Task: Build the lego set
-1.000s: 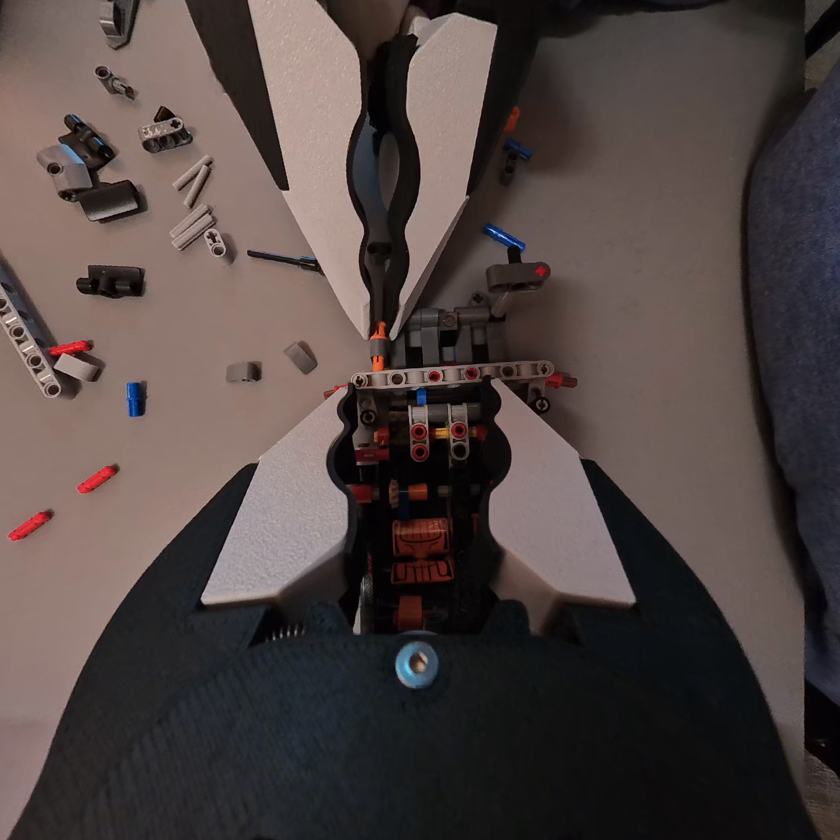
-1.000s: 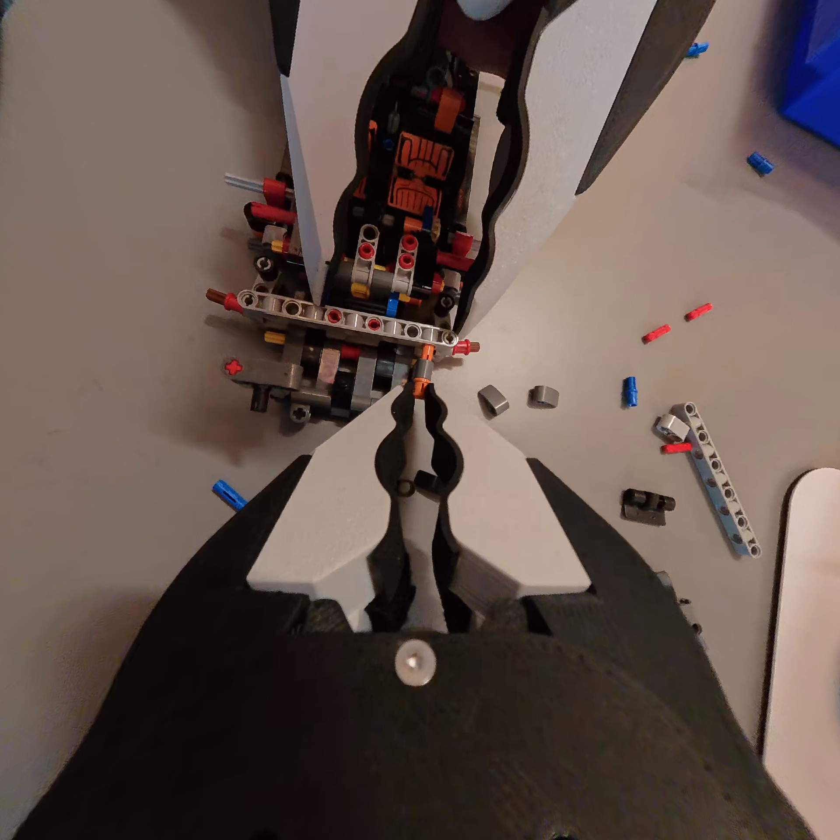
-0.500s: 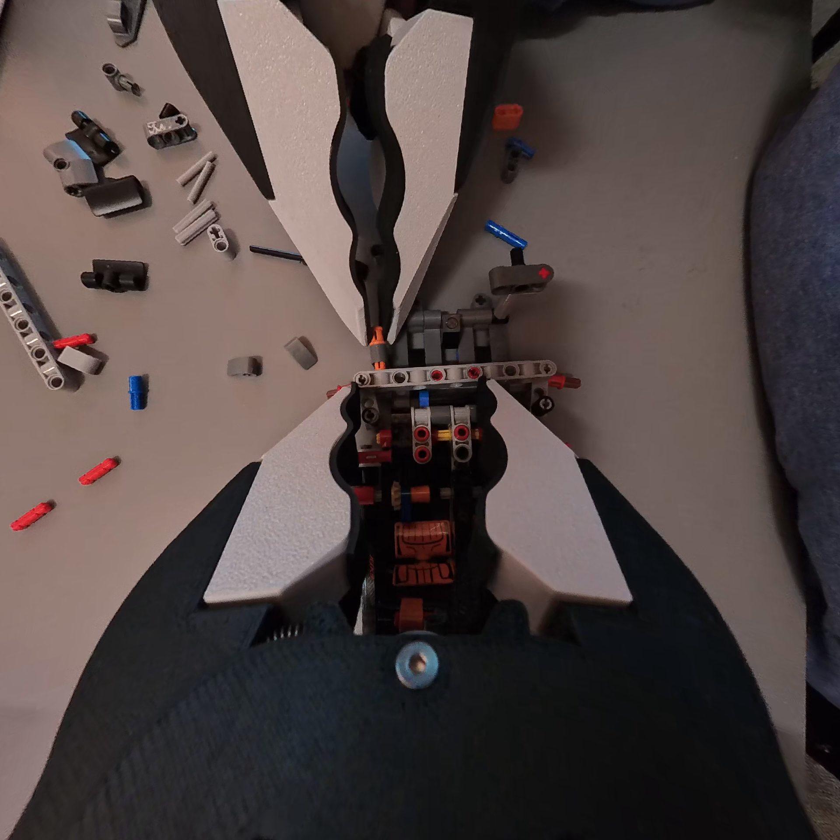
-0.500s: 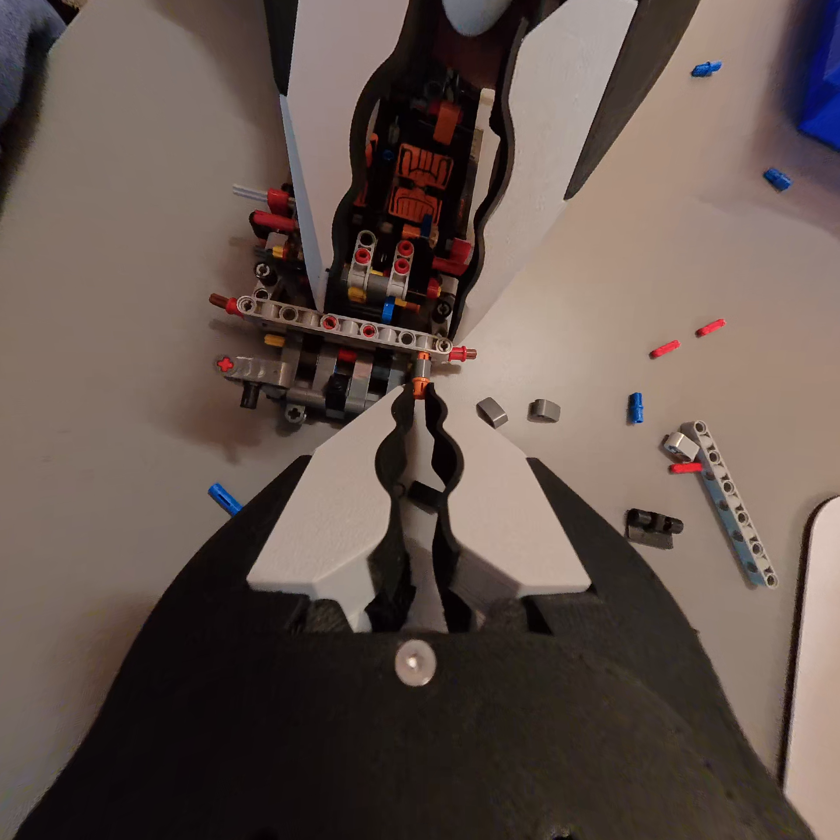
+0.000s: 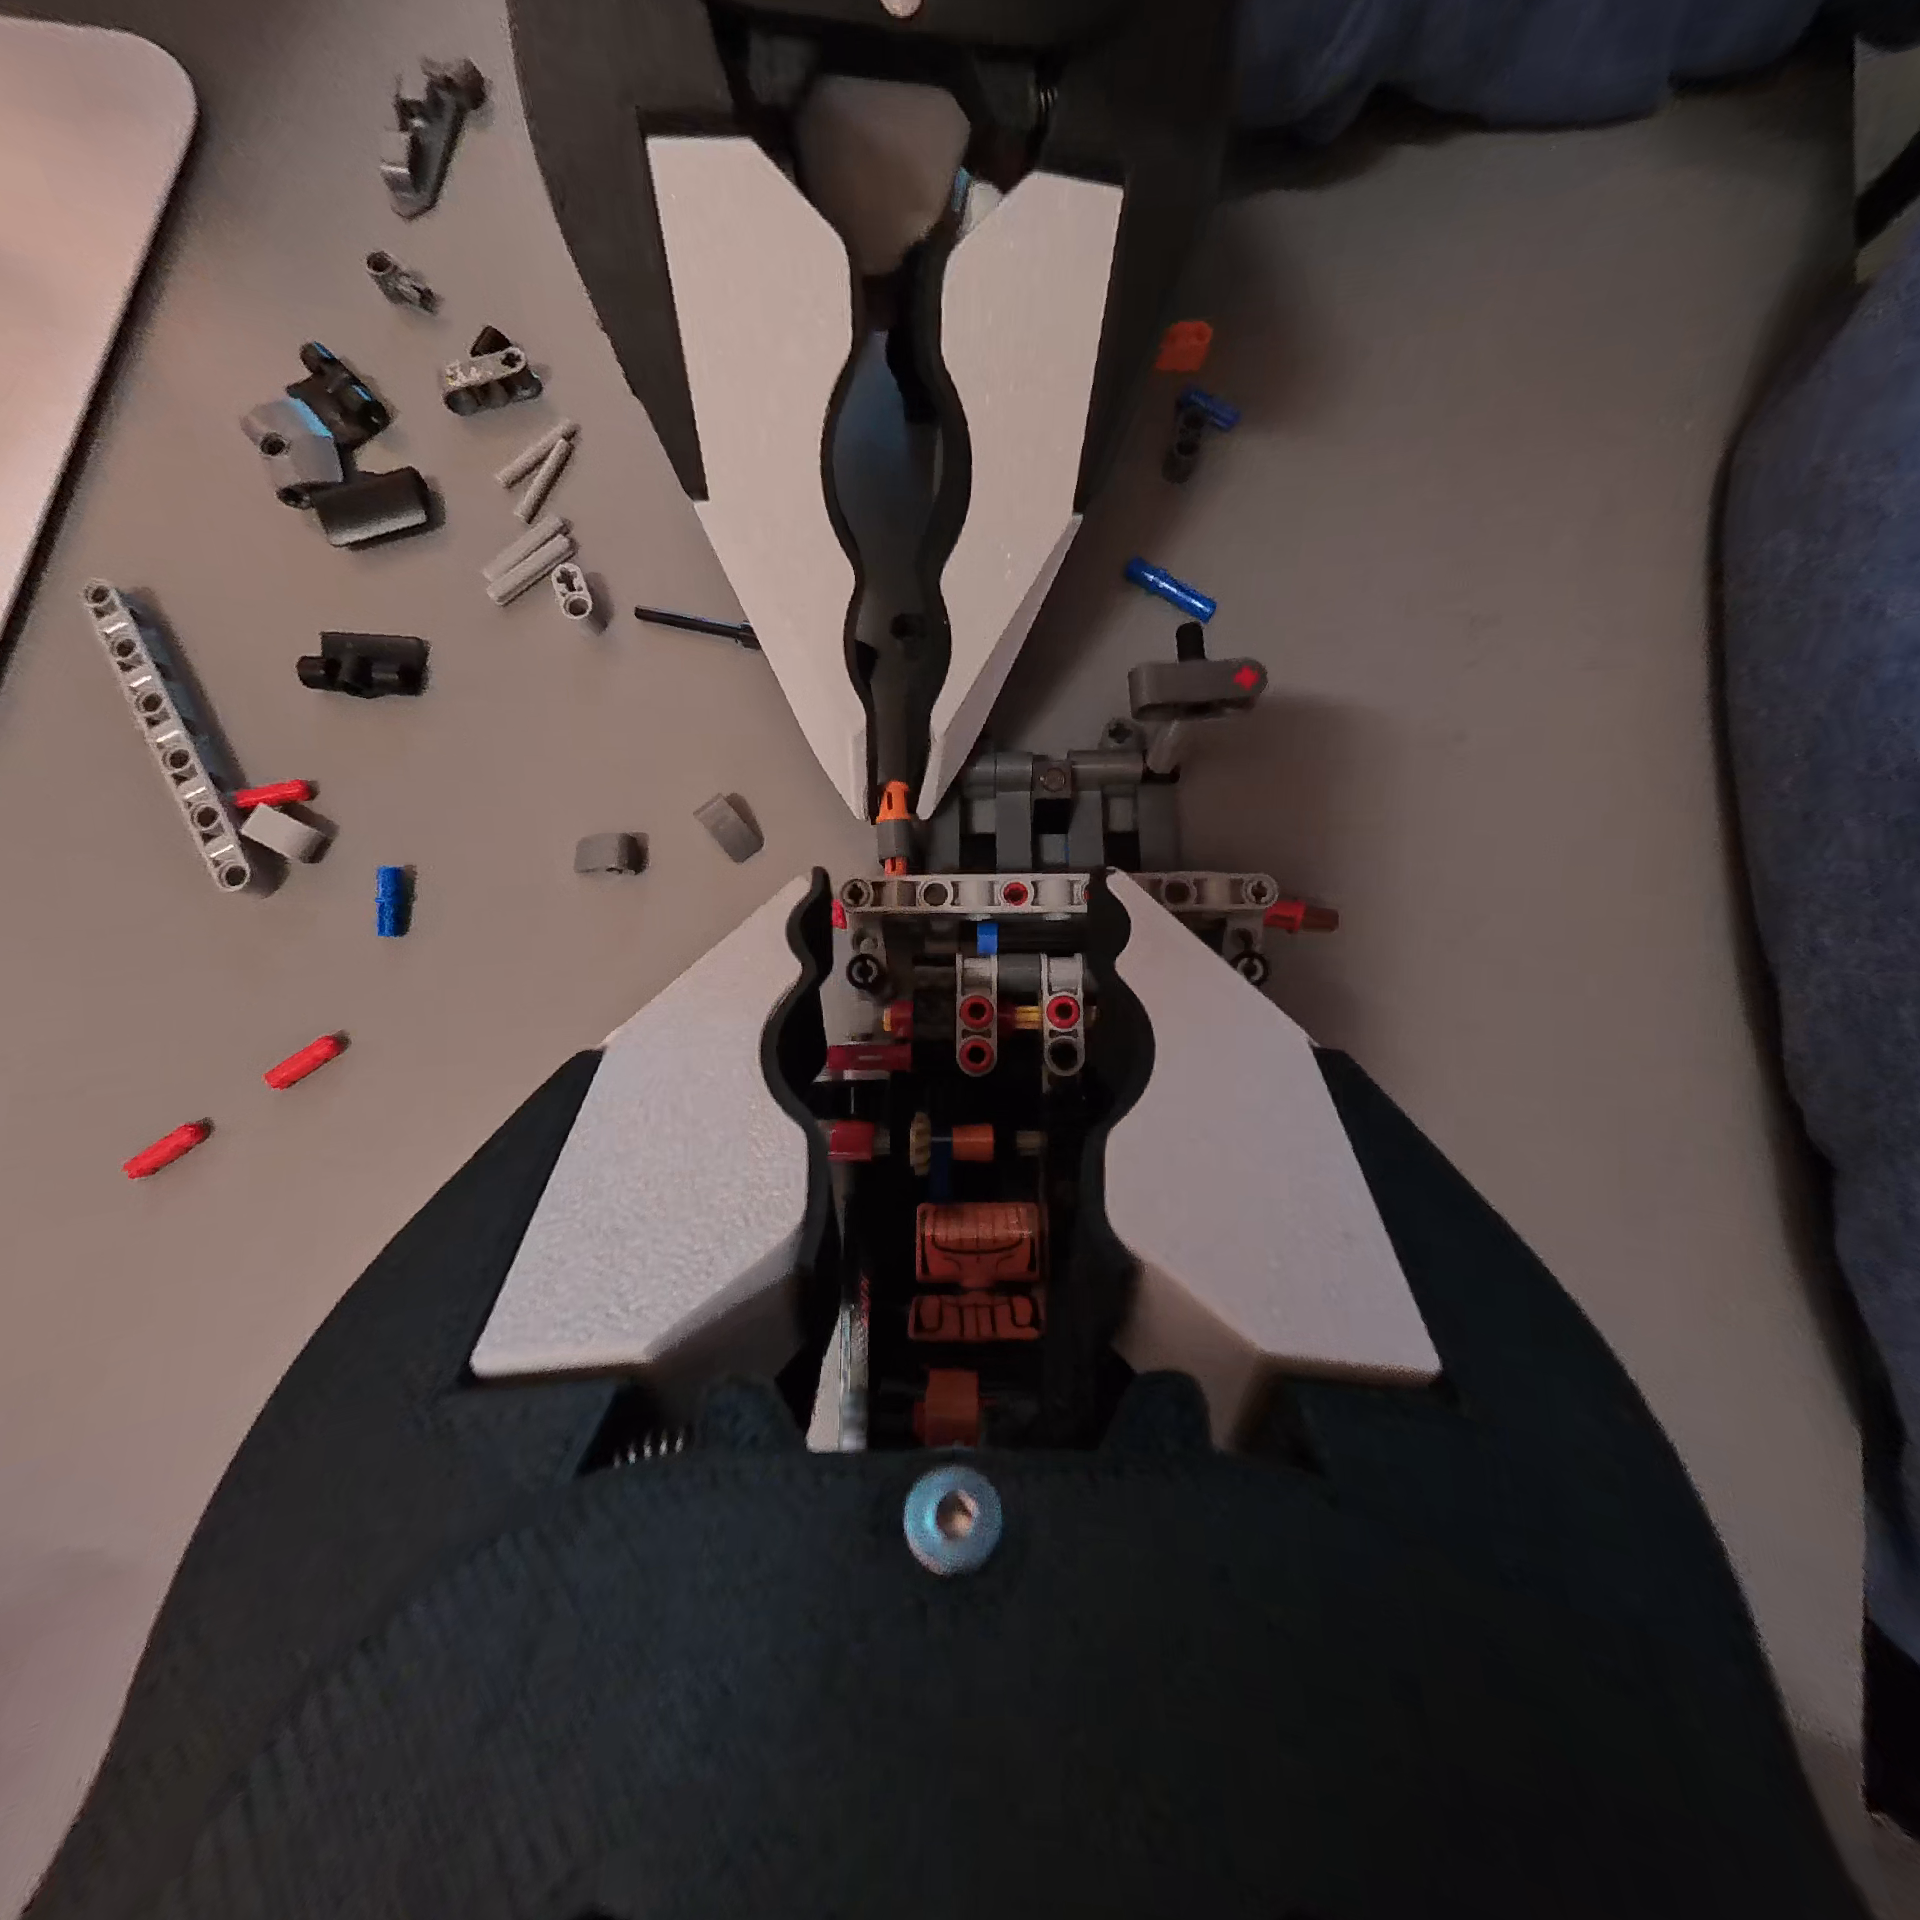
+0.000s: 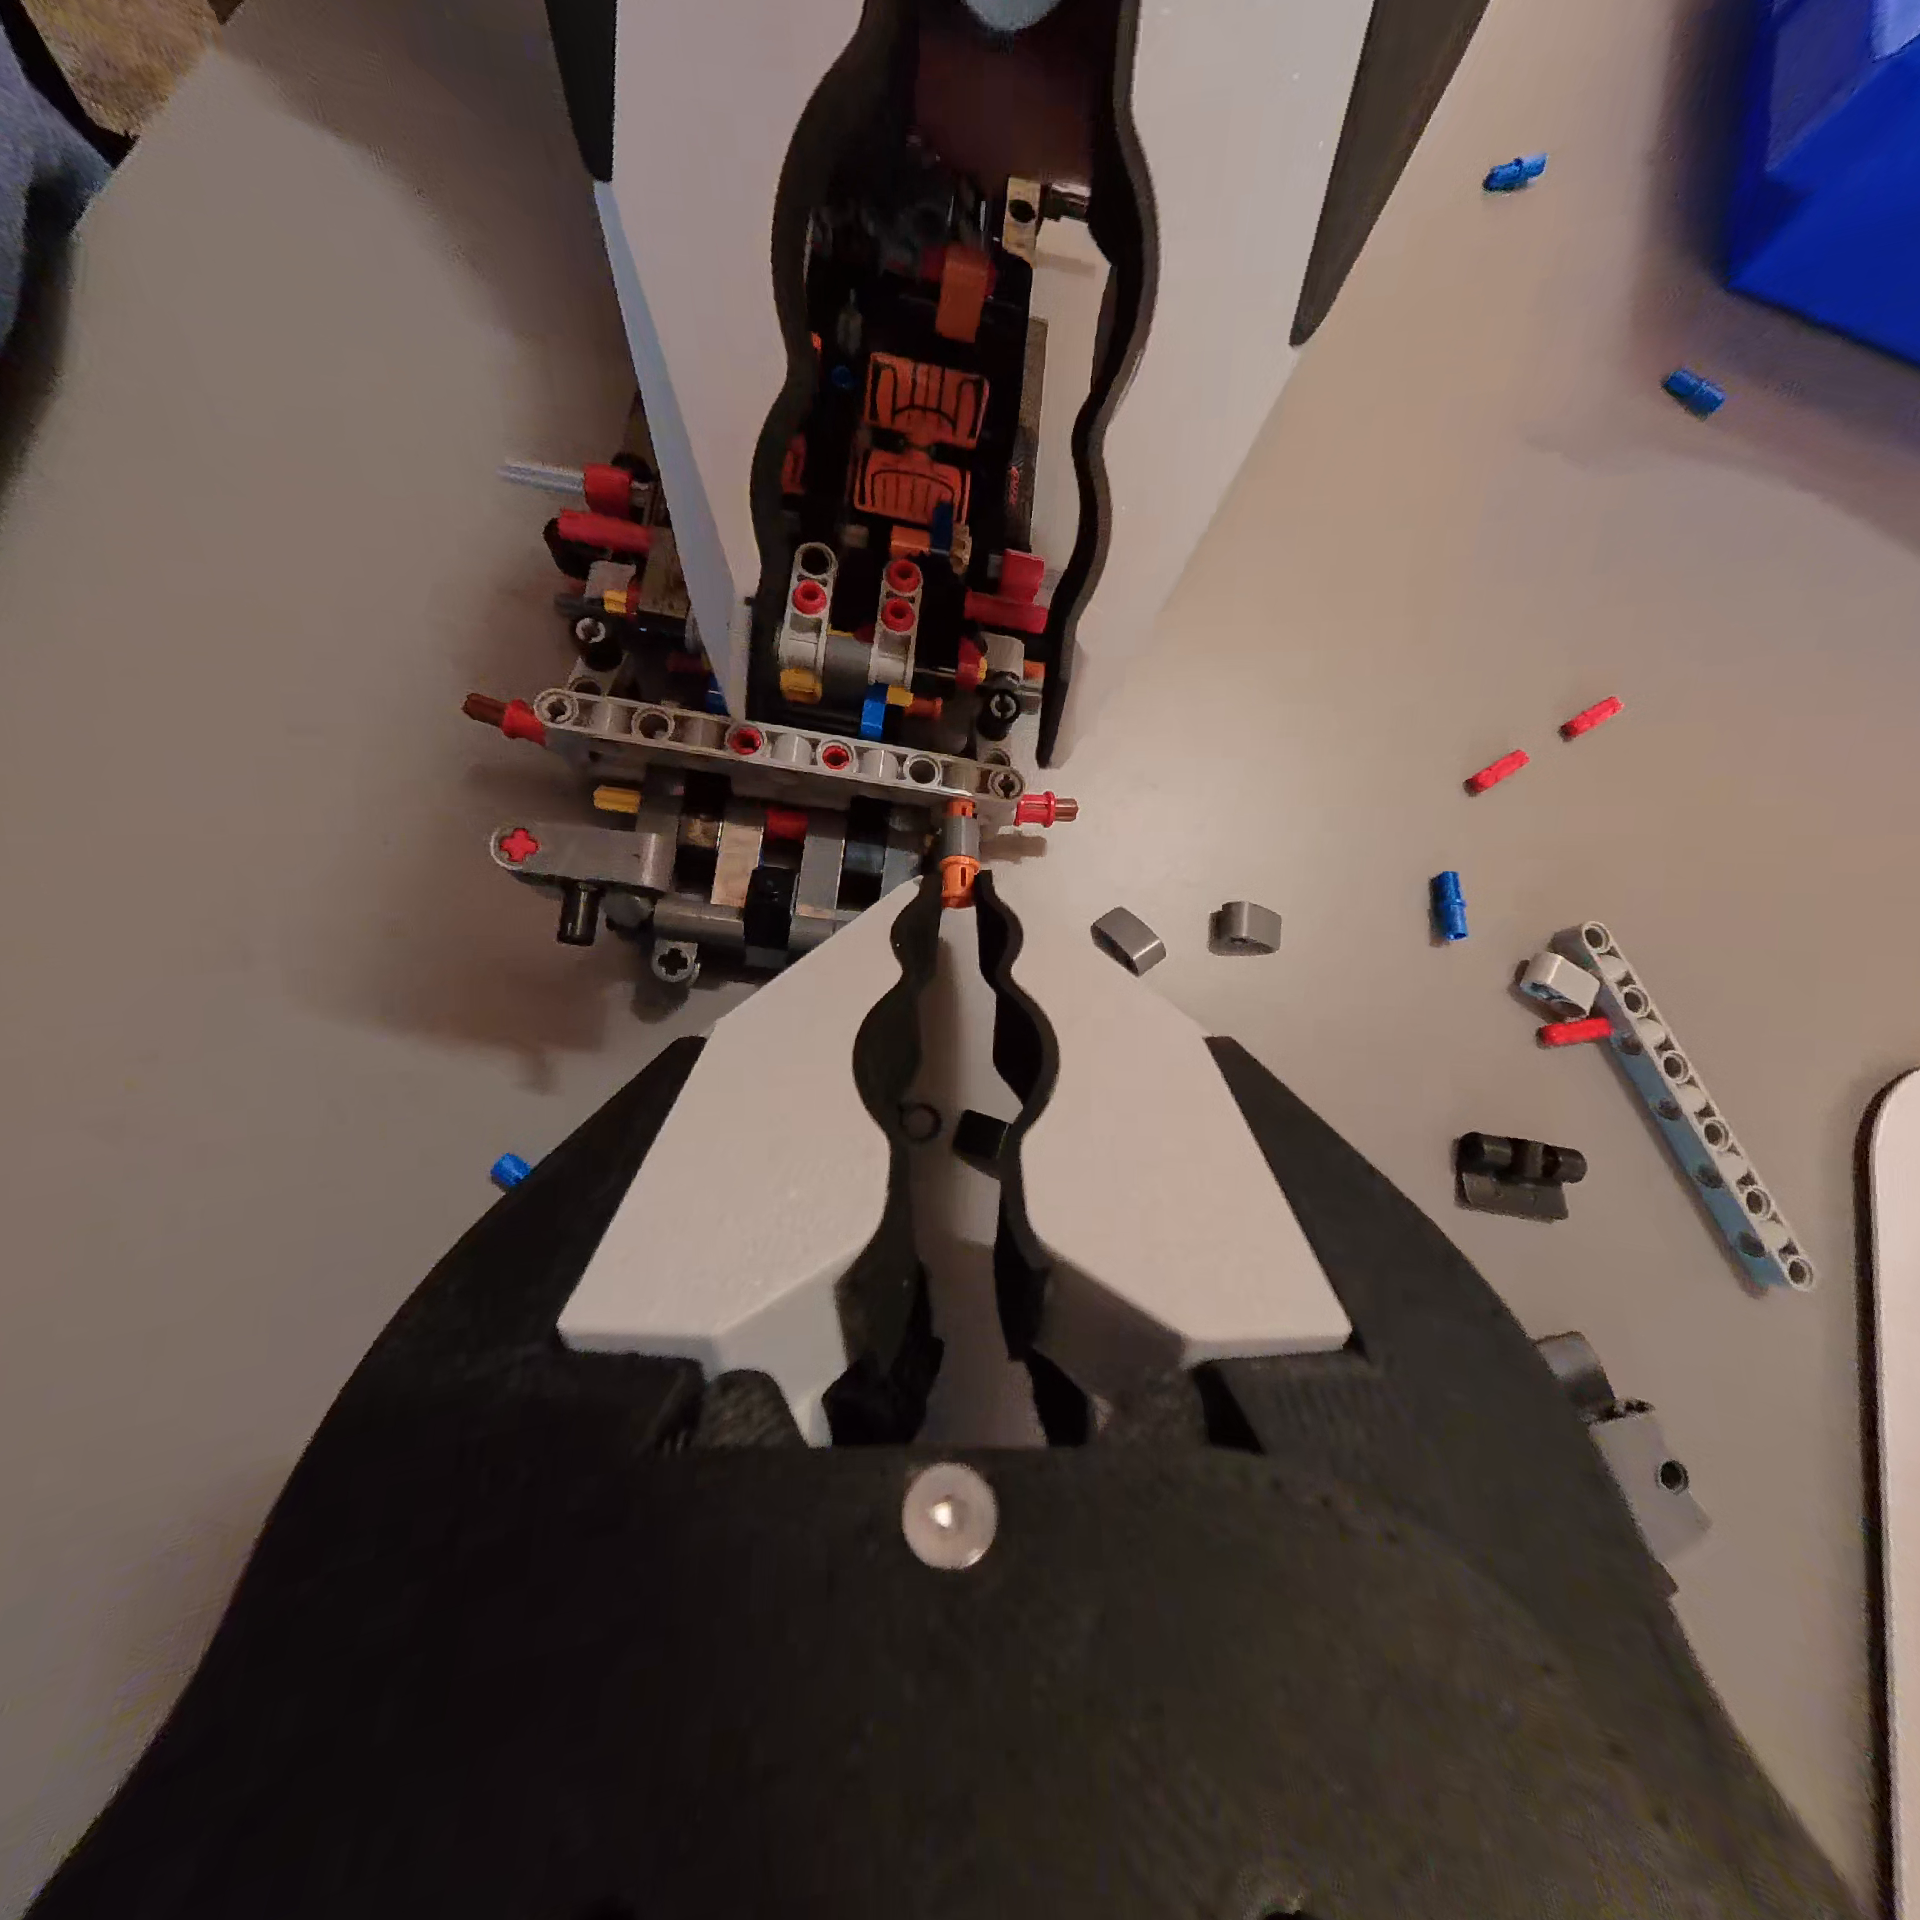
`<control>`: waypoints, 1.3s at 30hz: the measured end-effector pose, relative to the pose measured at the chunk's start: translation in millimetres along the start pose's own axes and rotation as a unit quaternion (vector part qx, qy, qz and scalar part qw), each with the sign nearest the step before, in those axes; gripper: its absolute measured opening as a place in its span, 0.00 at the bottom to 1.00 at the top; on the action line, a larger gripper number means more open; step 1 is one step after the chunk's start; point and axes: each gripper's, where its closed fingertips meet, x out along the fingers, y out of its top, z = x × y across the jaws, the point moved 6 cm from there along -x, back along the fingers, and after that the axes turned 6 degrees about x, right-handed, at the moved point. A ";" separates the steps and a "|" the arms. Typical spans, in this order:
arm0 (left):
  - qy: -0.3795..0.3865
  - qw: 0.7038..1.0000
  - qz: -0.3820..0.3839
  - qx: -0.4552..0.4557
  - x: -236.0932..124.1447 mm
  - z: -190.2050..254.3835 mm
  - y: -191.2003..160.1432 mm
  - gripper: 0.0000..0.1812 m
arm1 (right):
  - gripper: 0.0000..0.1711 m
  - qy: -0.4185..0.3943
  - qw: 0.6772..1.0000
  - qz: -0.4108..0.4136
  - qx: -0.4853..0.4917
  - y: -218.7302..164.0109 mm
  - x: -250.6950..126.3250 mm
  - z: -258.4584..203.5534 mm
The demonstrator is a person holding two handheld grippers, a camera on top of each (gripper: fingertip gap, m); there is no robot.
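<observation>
The part-built lego model (image 5: 977,1049), black and grey with red pins and orange printed tiles, rests on the table. My left gripper (image 5: 966,894) is shut on it, a finger on each side; it also shows in the right wrist view (image 6: 894,738). A light grey beam (image 6: 779,743) crosses the model's front. My right gripper (image 6: 951,883) is shut on a small orange and grey pin (image 6: 956,857) at the beam's end. In the left wrist view the right gripper (image 5: 896,821) comes in from above, with the pin (image 5: 894,831) at its tips.
Loose parts lie on the table: a long grey beam (image 5: 166,738), red pins (image 5: 301,1060), a blue pin (image 5: 390,899), small grey curved pieces (image 5: 613,852) and a black piece (image 5: 364,665). A white board (image 6: 1896,1455), a blue box (image 6: 1839,177) and a person's blue clothing (image 5: 1818,831) border the area. My left and right fingertips are right by each other. Left tips and right tips are each some 12 cm from the black piece (image 5: 364,665). My right wrist view (image 6: 1519,1164) looks at it from another angle.
Both grips hold. The right gripper has tilted slightly while keeping the orange pin at the beam's end. The model has barely moved.
</observation>
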 end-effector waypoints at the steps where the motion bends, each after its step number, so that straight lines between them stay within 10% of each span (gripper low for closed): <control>1: 0.003 1.000 -0.007 0.003 -0.3 0.9 -0.7 0.26 | 0.03 0.000 1.000 -0.001 0.001 -0.1 0.0 -0.2; 39: 0.067 0.995 -0.058 -0.039 1.2 15.6 -2.8 0.33 | 0.05 -0.001 0.999 0.009 0.041 -4.0 -2.4 -1.1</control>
